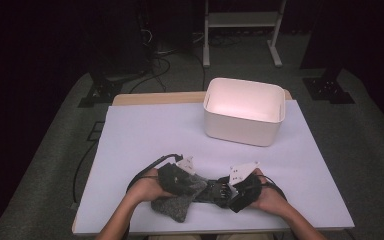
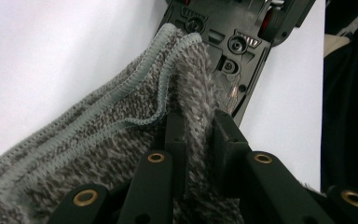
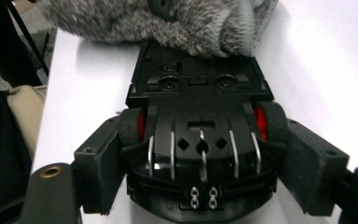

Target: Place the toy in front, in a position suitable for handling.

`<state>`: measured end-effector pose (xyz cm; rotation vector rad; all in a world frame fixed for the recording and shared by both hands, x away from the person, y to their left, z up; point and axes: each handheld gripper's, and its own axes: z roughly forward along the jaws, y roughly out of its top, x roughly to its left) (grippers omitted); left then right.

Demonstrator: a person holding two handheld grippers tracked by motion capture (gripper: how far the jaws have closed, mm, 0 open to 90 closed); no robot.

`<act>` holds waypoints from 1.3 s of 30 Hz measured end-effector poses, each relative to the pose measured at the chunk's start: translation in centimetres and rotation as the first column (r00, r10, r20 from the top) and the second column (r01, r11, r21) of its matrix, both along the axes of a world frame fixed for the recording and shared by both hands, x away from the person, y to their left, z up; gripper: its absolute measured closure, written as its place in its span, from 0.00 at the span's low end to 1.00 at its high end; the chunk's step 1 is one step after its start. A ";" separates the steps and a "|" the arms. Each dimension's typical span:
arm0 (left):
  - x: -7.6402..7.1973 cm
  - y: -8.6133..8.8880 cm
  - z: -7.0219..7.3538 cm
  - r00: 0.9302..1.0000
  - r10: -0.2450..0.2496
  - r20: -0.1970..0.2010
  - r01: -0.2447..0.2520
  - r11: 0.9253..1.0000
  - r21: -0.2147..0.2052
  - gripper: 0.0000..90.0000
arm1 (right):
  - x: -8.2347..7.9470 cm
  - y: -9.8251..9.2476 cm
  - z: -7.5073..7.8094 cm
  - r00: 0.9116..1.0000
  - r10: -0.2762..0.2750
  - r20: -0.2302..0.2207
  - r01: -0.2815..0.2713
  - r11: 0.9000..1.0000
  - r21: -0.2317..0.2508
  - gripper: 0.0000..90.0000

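White table bears fuzzy grey cloth, black plastic toy car

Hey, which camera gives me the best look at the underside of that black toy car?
The right gripper view: the toy car lies upside down between the right gripper pads, with chassis, screws and red-hubbed wheels sharp. The left gripper view shows one end of it past the grey cloth. In the high view it is a small dark shape.

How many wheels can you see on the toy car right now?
2. In the right gripper view, one red-hubbed wheel sits by each jaw, the other wheel opposite, on the upturned car. The far end lies under the cloth, so more may be hidden.
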<state>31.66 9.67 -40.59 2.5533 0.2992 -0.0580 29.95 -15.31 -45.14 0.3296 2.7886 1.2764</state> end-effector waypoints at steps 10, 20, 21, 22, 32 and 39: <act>-0.2 0.6 -0.3 1.000 0.008 -0.009 -0.008 1.000 -0.030 0.87 | -0.5 -0.8 0.1 1.000 -0.005 0.018 0.006 1.000 -0.024 0.25; -0.3 0.5 -0.2 1.000 0.001 -0.018 -0.001 1.000 -0.024 0.87 | -1.1 -1.5 -0.2 0.999 -0.027 0.025 0.028 0.999 -0.037 0.25; -0.3 0.4 -0.2 1.000 0.002 -0.018 -0.002 1.000 -0.024 0.87 | -1.2 -1.6 -0.2 0.999 -0.033 0.020 0.034 0.999 -0.032 0.25; -0.3 0.4 -0.2 1.000 -0.001 -0.018 0.000 1.000 -0.022 0.87 | -1.2 -1.7 -0.3 0.999 -0.037 0.016 0.037 0.999 -0.029 0.25; -0.3 -1.1 0.4 0.999 -0.054 -0.003 0.054 0.999 0.005 0.87 | -0.8 -1.4 -0.5 1.000 -0.018 0.018 0.018 0.999 -0.026 0.26; -1.0 -4.4 1.2 0.989 -0.146 0.010 0.146 0.989 0.027 0.87 | -0.8 -1.1 -0.2 0.999 -0.011 0.031 0.012 0.999 -0.033 0.26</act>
